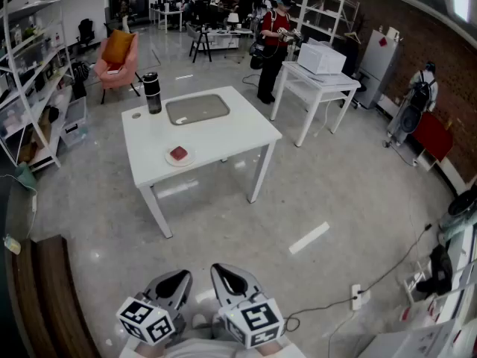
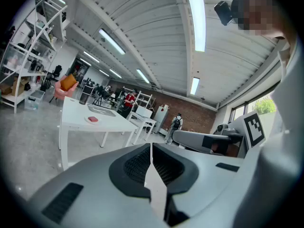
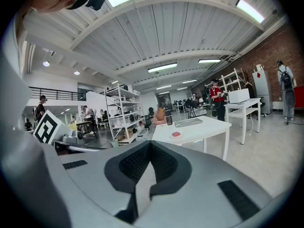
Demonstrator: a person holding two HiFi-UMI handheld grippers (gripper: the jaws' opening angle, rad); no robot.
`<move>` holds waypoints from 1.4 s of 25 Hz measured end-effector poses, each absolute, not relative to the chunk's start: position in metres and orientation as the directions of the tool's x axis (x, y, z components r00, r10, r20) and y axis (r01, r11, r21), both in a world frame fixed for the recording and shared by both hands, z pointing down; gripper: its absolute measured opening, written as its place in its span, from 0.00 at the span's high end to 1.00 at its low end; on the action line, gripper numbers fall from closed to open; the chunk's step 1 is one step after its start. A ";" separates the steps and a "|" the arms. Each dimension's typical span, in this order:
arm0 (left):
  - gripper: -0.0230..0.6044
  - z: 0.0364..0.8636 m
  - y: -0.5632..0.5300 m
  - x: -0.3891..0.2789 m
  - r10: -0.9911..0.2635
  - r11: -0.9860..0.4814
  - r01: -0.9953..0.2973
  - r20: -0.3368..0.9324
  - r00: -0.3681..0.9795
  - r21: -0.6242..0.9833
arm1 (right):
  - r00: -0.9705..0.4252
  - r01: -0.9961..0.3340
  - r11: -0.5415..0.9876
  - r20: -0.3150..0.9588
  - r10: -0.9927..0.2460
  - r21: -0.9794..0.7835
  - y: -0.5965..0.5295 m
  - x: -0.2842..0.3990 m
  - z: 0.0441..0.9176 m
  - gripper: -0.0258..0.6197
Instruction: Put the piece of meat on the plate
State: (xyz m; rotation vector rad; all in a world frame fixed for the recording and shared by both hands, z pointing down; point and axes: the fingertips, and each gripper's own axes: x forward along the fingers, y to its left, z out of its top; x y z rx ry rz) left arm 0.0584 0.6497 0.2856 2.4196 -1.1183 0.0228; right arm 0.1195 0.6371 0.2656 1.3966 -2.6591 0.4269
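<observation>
A red piece of meat (image 1: 178, 153) lies on a small white plate (image 1: 179, 159) near the front edge of a white table (image 1: 223, 136), far ahead of me. The same meat (image 2: 93, 119) shows small in the left gripper view, and the meat (image 3: 176, 134) is also in the right gripper view. Both grippers are held close to my body, well short of the table. My left gripper (image 1: 177, 280) is shut with nothing in it. My right gripper (image 1: 226, 275) is shut and empty too.
On the table stand a dark tumbler (image 1: 152, 92) and a flat grey tray (image 1: 197, 109). A second white table (image 1: 319, 80) carries a microwave, with a person in red (image 1: 271, 43) beside it. Shelving (image 1: 30, 88) lines the left; cables (image 1: 387, 271) cross the floor at right.
</observation>
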 end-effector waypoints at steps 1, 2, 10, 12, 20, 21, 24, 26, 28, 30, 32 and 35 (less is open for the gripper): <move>0.93 0.287 0.650 0.059 -0.716 -0.555 -0.724 0.209 0.667 0.410 | -0.568 -0.822 0.534 0.226 -0.791 -0.196 0.637 0.121 0.266 0.94; 0.93 0.288 0.650 0.059 -0.716 -0.553 -0.725 0.211 0.666 0.411 | -0.565 -0.824 0.531 0.228 -0.793 -0.196 0.636 0.123 0.267 0.94; 0.93 0.294 0.644 0.061 -0.721 -0.537 -0.732 0.222 0.656 0.419 | -0.575 -0.818 0.547 0.242 -0.781 -0.179 0.630 0.124 0.271 0.94; 0.93 0.296 0.643 0.063 -0.719 -0.537 -0.730 0.223 0.658 0.423 | -0.576 -0.817 0.544 0.248 -0.779 -0.189 0.630 0.126 0.273 0.94; 0.93 0.304 0.629 0.085 -0.704 -0.540 -0.718 0.233 0.671 0.439 | -0.608 -0.790 0.554 0.225 -0.761 -0.263 0.620 0.142 0.280 0.94; 0.93 0.306 0.627 0.088 -0.705 -0.537 -0.719 0.234 0.670 0.441 | -0.608 -0.791 0.554 0.224 -0.762 -0.262 0.618 0.146 0.281 0.94; 0.93 0.316 0.624 0.099 -0.709 -0.525 -0.724 0.241 0.663 0.449 | -0.609 -0.790 0.555 0.227 -0.760 -0.261 0.613 0.160 0.289 0.94; 0.93 0.324 0.623 0.107 -0.707 -0.513 -0.725 0.253 0.660 0.459 | -0.614 -0.786 0.559 0.233 -0.754 -0.264 0.609 0.166 0.295 0.94; 0.93 0.329 0.621 0.111 -0.704 -0.503 -0.727 0.266 0.658 0.468 | -0.618 -0.784 0.560 0.241 -0.748 -0.268 0.604 0.169 0.299 0.94; 0.93 0.332 0.613 0.110 -0.705 -0.496 -0.729 0.271 0.655 0.471 | -0.617 -0.784 0.561 0.243 -0.748 -0.266 0.595 0.170 0.300 0.94; 0.93 0.333 0.599 0.108 -0.710 -0.492 -0.731 0.269 0.651 0.473 | -0.614 -0.787 0.559 0.242 -0.752 -0.259 0.583 0.171 0.303 0.94; 0.93 0.335 0.574 0.108 -0.712 -0.490 -0.732 0.268 0.650 0.473 | -0.620 -0.782 0.557 0.249 -0.744 -0.279 0.559 0.171 0.308 0.94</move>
